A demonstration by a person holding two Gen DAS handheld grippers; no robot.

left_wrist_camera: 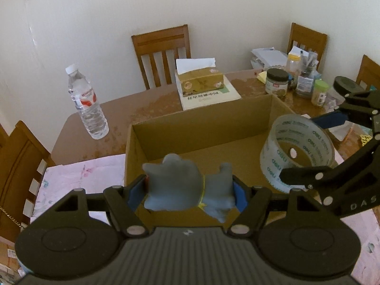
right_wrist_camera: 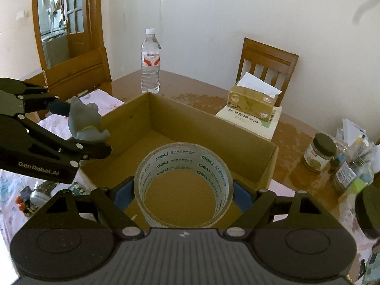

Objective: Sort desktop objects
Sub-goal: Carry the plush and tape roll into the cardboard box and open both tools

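An open cardboard box (left_wrist_camera: 201, 116) (right_wrist_camera: 251, 142) stands on the brown table. My left gripper (left_wrist_camera: 190, 190) (right_wrist_camera: 78, 128) is shut on a grey plush toy (left_wrist_camera: 182, 185) (right_wrist_camera: 85, 121) and holds it above the box's near left edge. My right gripper (right_wrist_camera: 182, 194) (left_wrist_camera: 301, 149) is shut on a roll of clear tape (right_wrist_camera: 182, 182) (left_wrist_camera: 296, 152) and holds it over the box's right side, above the bare box floor.
A water bottle (left_wrist_camera: 86, 104) (right_wrist_camera: 150, 61) stands left of the box. A tissue box on a book (left_wrist_camera: 201, 83) (right_wrist_camera: 254, 106) lies behind it. Jars and bottles (left_wrist_camera: 296, 80) (right_wrist_camera: 332, 159) crowd the right. Wooden chairs (left_wrist_camera: 163, 52) surround the table. A pink cloth (left_wrist_camera: 78, 180) covers the near side.
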